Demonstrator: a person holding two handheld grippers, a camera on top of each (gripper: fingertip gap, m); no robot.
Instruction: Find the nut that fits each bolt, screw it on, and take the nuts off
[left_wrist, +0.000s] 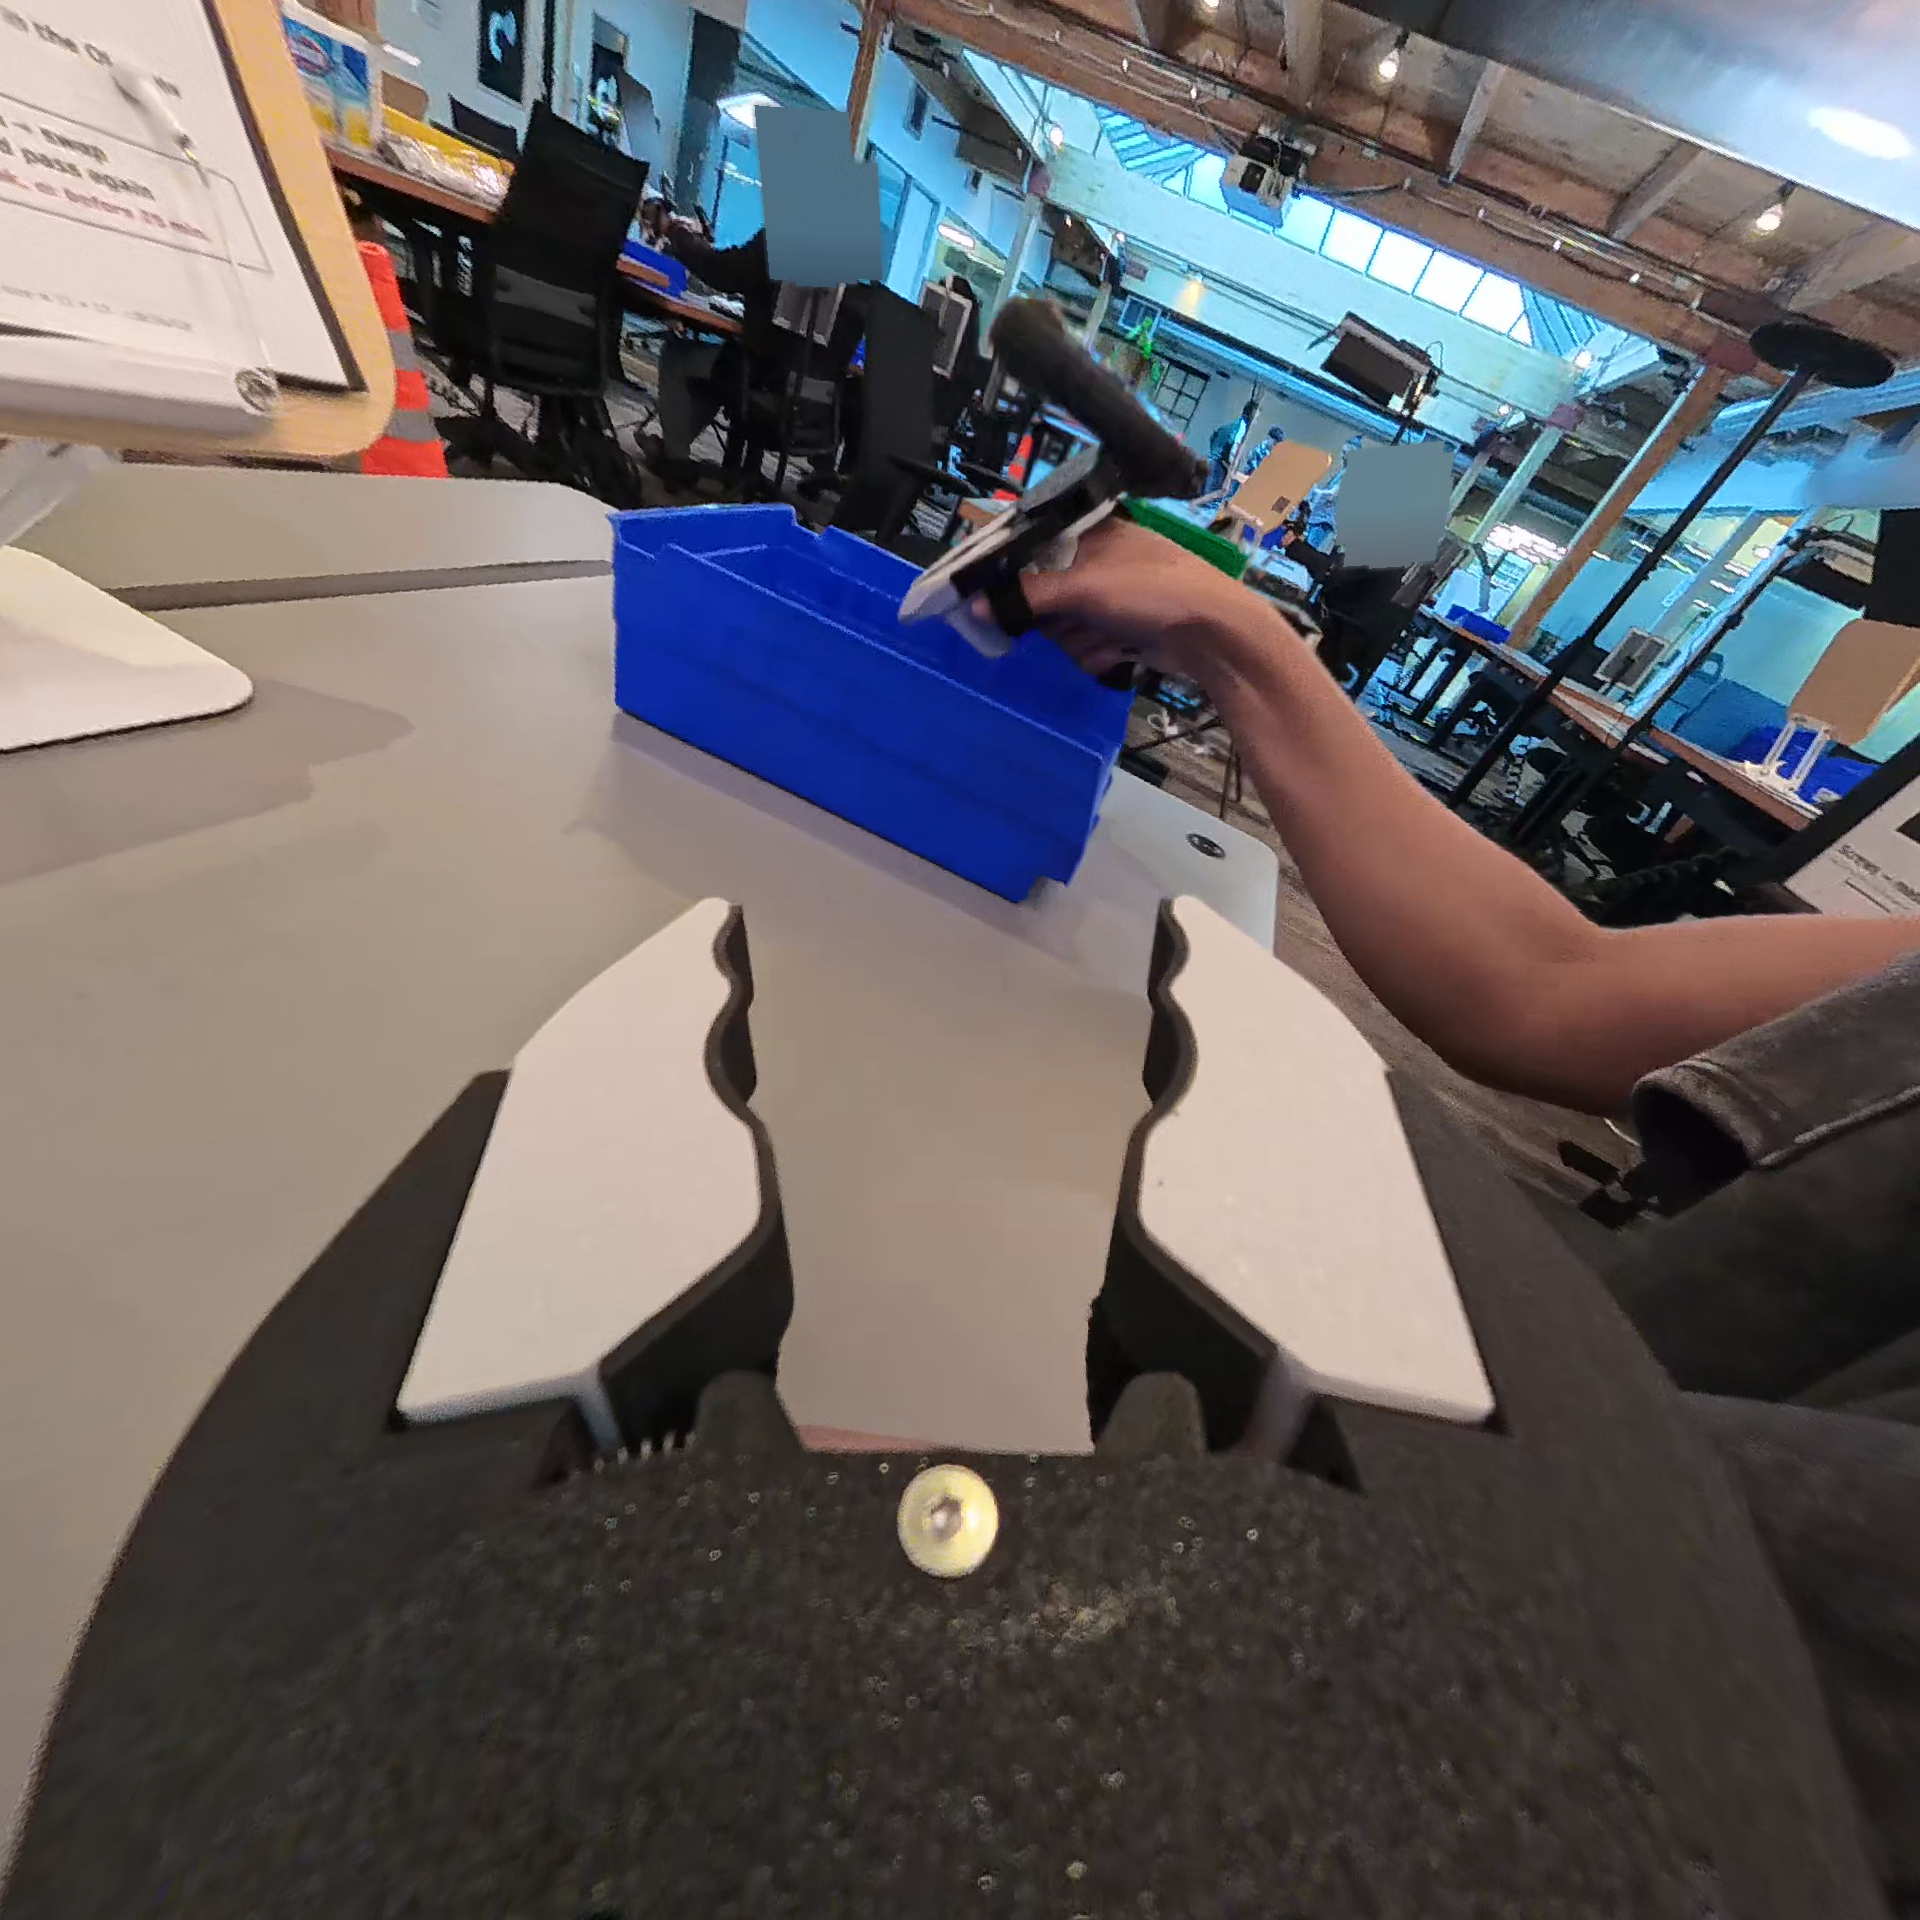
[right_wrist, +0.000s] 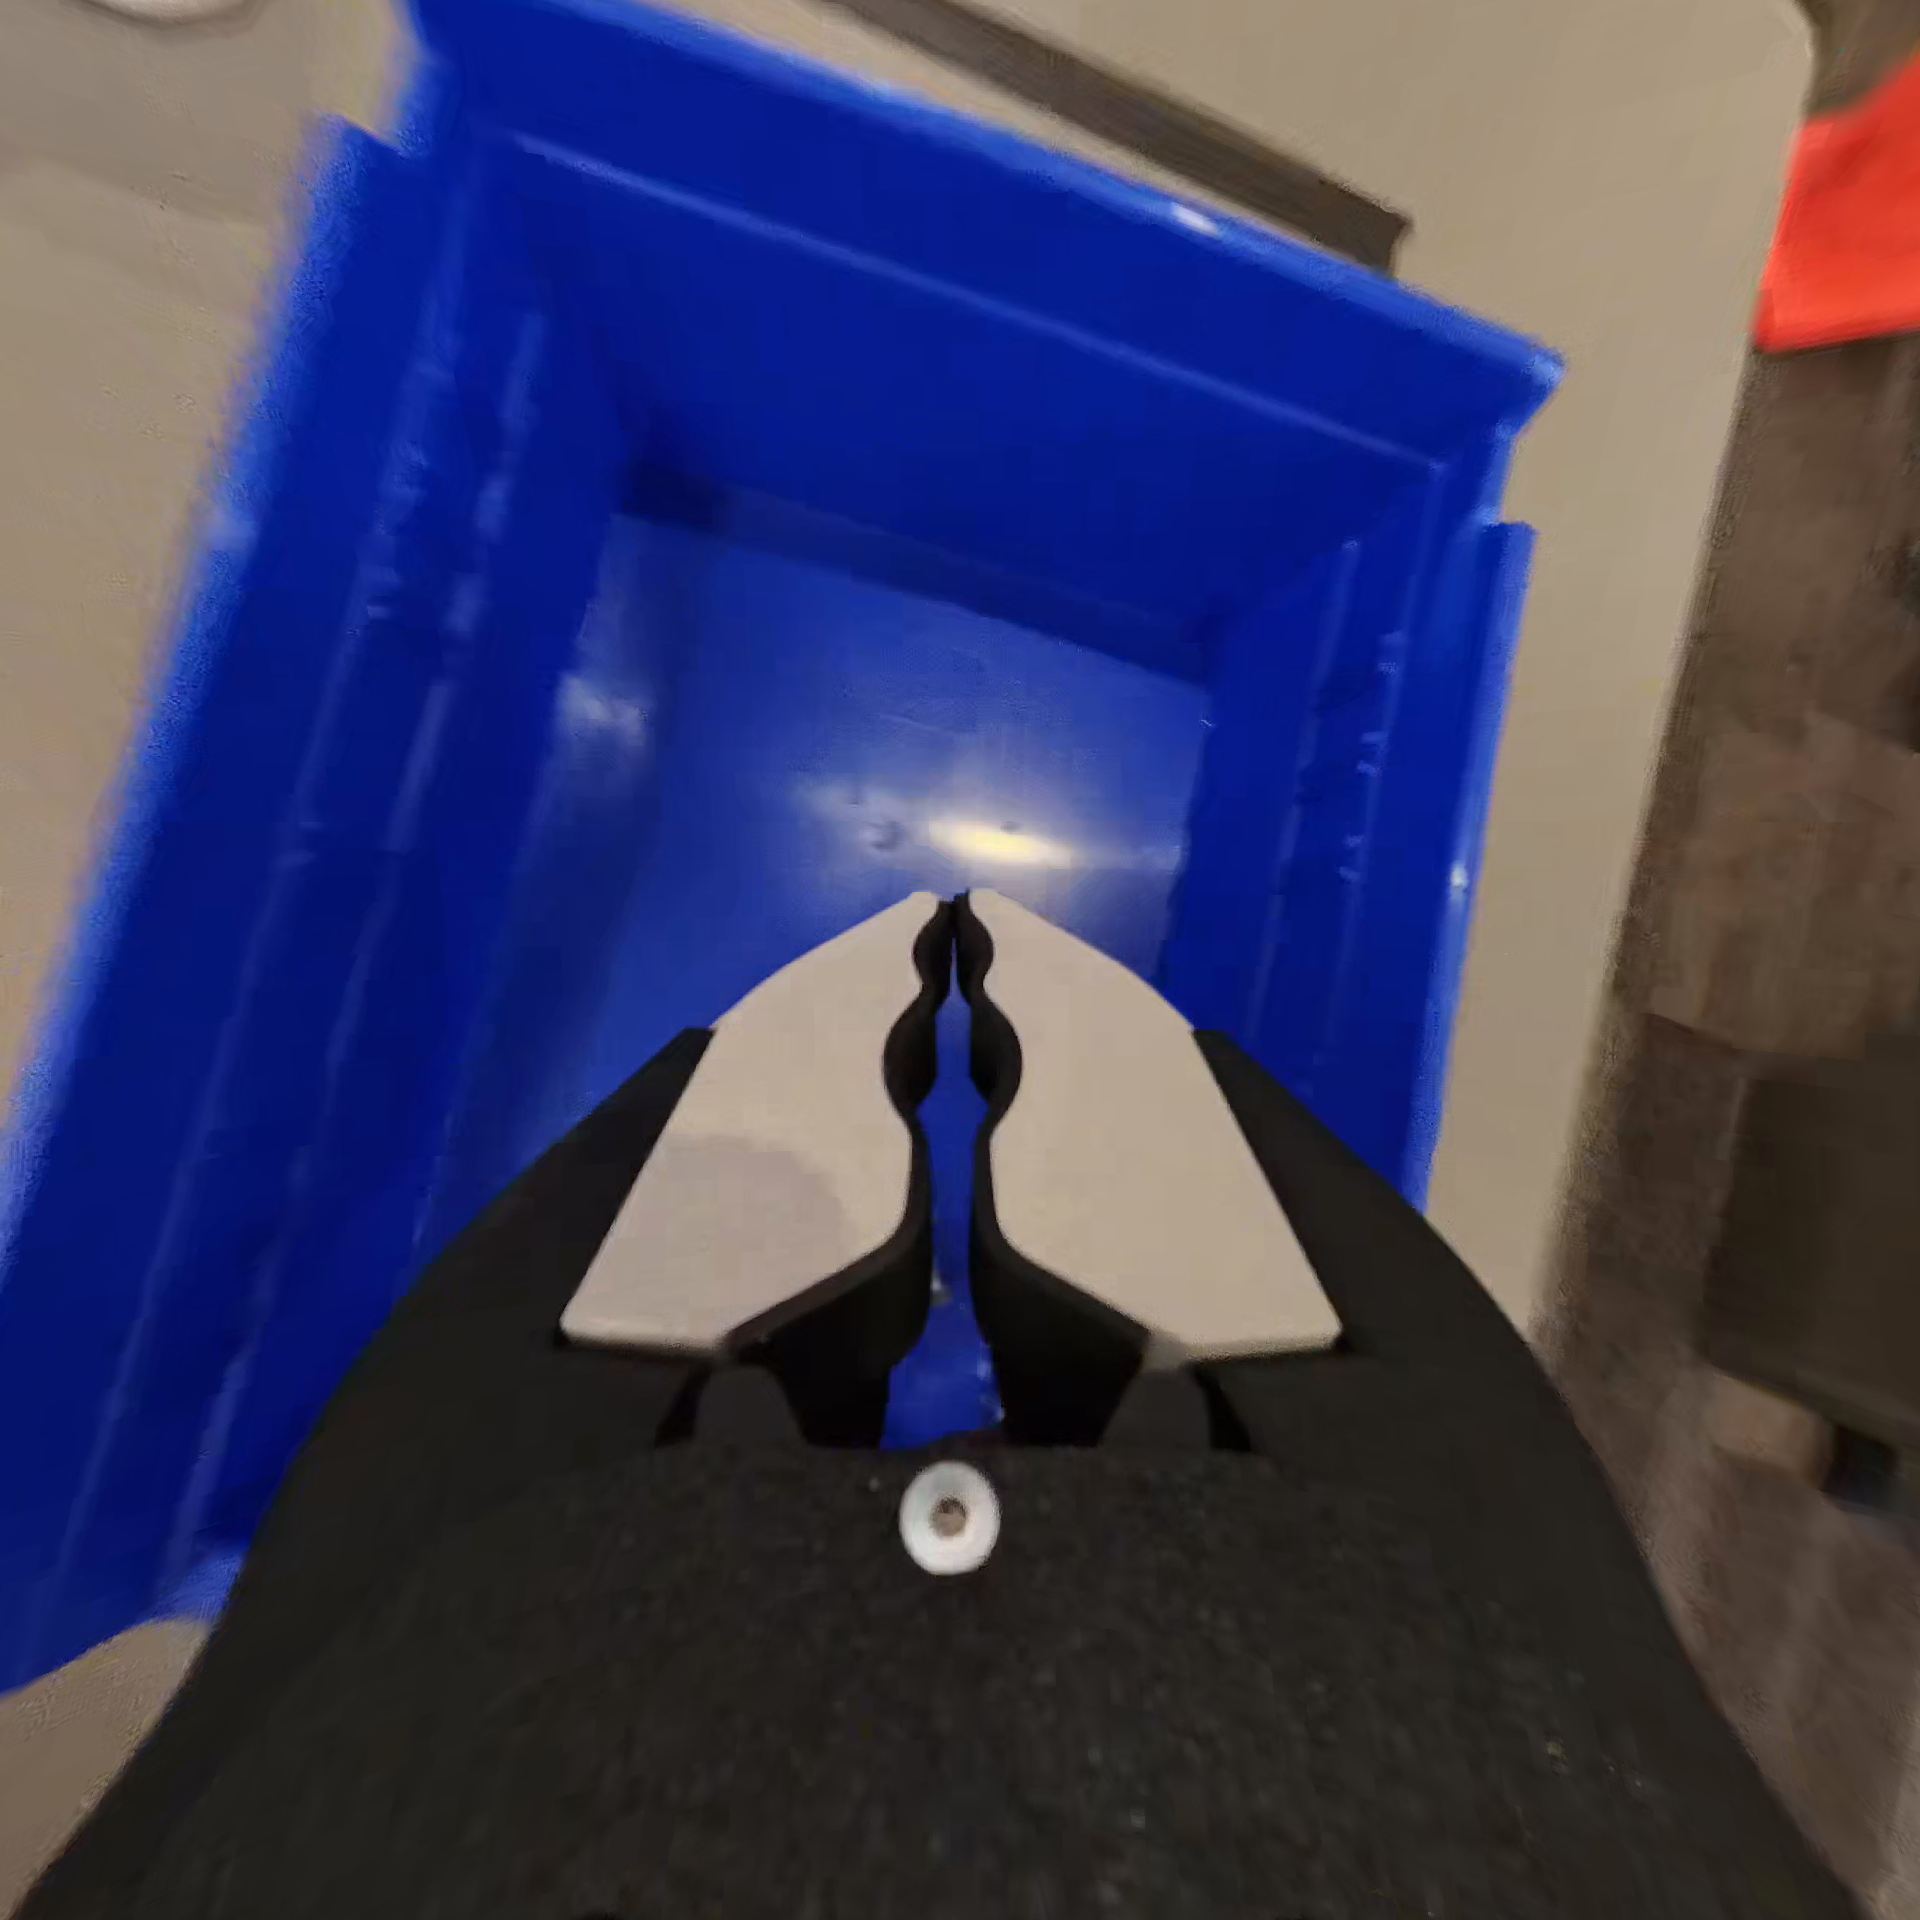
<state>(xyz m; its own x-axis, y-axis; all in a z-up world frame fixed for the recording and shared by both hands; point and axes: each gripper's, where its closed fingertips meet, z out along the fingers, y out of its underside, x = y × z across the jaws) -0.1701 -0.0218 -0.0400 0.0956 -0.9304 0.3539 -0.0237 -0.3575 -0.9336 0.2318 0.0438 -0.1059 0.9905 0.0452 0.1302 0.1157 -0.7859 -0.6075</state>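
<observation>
A blue plastic bin (left_wrist: 862, 717) stands on the grey table (left_wrist: 312, 987). My left gripper (left_wrist: 951, 920) is open and empty, low over the table, short of the bin. My right gripper (right_wrist: 956, 902) is shut with nothing between its tips and points down into the bin (right_wrist: 416, 727). The part of the bin floor that shows is bare and shiny. In the left wrist view the right gripper (left_wrist: 956, 592) hangs over the bin's right end, held by a hand. No bolts or nuts show in either view; the picture is blurred.
A white stand base (left_wrist: 94, 665) and a sign board (left_wrist: 156, 208) sit at the table's far left. An orange cone (left_wrist: 400, 374) stands behind. The table's right edge (left_wrist: 1262, 883) lies just past the bin. A forearm (left_wrist: 1455, 883) reaches in from the right. My hands' fingertips stand some 40 centimeters from each other.
</observation>
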